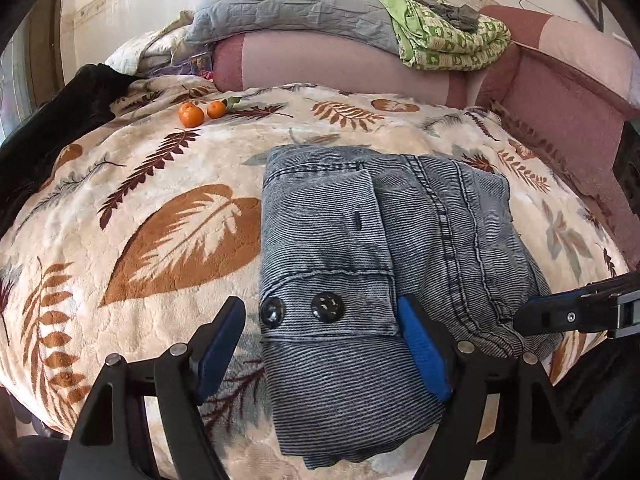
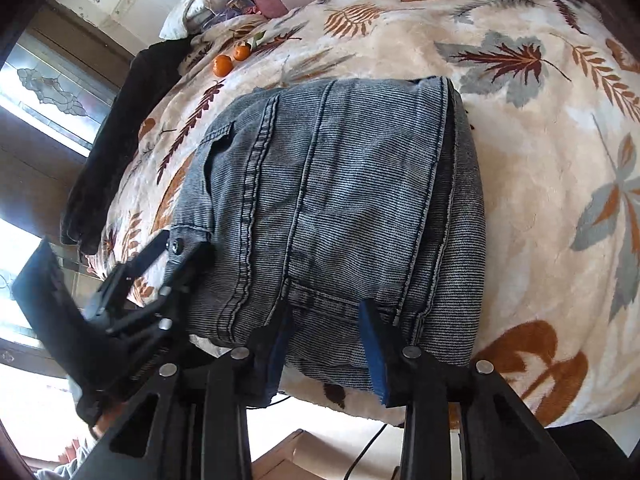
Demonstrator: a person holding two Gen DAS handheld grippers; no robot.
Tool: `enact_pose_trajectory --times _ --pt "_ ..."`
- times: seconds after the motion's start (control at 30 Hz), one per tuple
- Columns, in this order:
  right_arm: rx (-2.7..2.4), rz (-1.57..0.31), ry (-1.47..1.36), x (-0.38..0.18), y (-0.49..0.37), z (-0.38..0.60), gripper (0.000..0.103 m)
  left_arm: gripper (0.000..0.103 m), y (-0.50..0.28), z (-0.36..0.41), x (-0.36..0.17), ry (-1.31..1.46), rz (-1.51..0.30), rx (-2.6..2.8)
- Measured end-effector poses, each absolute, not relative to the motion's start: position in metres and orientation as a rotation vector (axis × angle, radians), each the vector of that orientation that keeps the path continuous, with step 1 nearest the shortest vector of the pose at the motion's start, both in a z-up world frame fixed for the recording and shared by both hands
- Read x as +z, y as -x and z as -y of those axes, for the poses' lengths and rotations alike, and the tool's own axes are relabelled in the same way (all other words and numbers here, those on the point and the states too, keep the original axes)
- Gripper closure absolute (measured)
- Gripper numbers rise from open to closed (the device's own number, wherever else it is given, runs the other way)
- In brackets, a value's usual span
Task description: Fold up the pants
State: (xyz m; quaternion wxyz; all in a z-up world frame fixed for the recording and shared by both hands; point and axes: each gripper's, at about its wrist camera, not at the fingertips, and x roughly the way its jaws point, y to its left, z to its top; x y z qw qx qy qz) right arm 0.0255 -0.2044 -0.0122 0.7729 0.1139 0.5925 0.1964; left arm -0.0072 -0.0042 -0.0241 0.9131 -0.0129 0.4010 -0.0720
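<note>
1. Hidden/cut off: the left gripper [image 1: 320, 344] shows only its fingers and frame; the bottom edge of the left wrist view cuts the rest. In that view the right gripper [image 1: 532, 318] enters from the right edge as a dark tip, with its jaws hard to make out. The near end of the pants [image 1: 360, 264] hangs past the bed edge. The inner layers of the fold can't be seen.
2. Tool state: left gripper jaws stand wide, one blue pad on each side of the flap with two black buttons [image 1: 302, 310], w/ no squeeze on the cloth seen. The right gripper [image 2: 326, 344] is partly open, narrower than the left, w/ denim lying between the pads; whether the pads pinch it can't be told.
3. Surroundings: a leaf-print blanket [image 1: 160, 184] covers the bed. Two oranges [image 1: 202, 114] sit well apart from the pants, towards the far side. A dark garment [image 1: 52, 120] lies at the blanket's left edge. A grey pillow [image 1: 288, 4] and a green printed cloth [image 1: 444, 36] rest on a pink bolster [image 1: 320, 64] at the back. A window [image 2: 44, 92] shows at left in the right wrist view.
4. Pants: folded into a thick bundle near the bed's front edge, approx. centre. The long axis runs from the grippers away towards the pillow; the seams run the same way.
</note>
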Motion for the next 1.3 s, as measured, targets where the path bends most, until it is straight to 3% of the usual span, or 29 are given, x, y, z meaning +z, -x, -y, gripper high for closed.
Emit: enact_pose_trajectory --times 0.13,0.2,0.27,0.3,0.4,0.47,0.53,0.57,0.87,1.3 --pt "0.393 -1.156 -0.224 0.031 -0.032 0.21 0.063 0.024 0.009 0.01 -0.027 -0.013 -0.82 -0.146" --pt "0.427 -1.092 -0.3 0.05 -0.045 0.213 0.057 0.024 0.008 0.009 -0.029 0.002 -0.833 -0.156" --pt "0.472 -1.066 -0.371 0.057 -0.064 0.21 0.043 0.024 0.006 0.007 -0.03 0.03 -0.844 -0.164" --pt "0.505 -1.069 -0.409 0.056 -0.075 0.205 0.043 0.024 0.007 0.006 -0.03 0.034 -0.845 -0.166" --pt "0.519 -1.108 -0.42 0.029 -0.108 0.195 0.042 0.023 0.007 0.006 -0.03 0.034 -0.844 -0.172" --pt "0.396 -1.26 -0.412 -0.018 -0.131 0.194 0.043 0.023 0.007 0.006 -0.031 0.043 -0.847 -0.187" --pt "0.378 -1.233 -0.473 -0.029 -0.129 0.206 0.057 0.022 0.006 0.004 -0.031 0.064 -0.851 -0.187" --pt "0.385 -1.217 -0.475 -0.021 -0.123 0.208 0.057 0.021 0.006 0.002 -0.03 0.078 -0.851 -0.188" --pt "0.325 -1.099 -0.39 0.01 -0.056 0.257 0.039 0.021 0.024 -0.03 0.009 0.231 -0.668 -0.179" --pt "0.356 -1.095 -0.511 -0.009 -0.034 0.289 0.037 0.021 0.003 -0.071 -0.019 0.468 -0.796 -0.068"
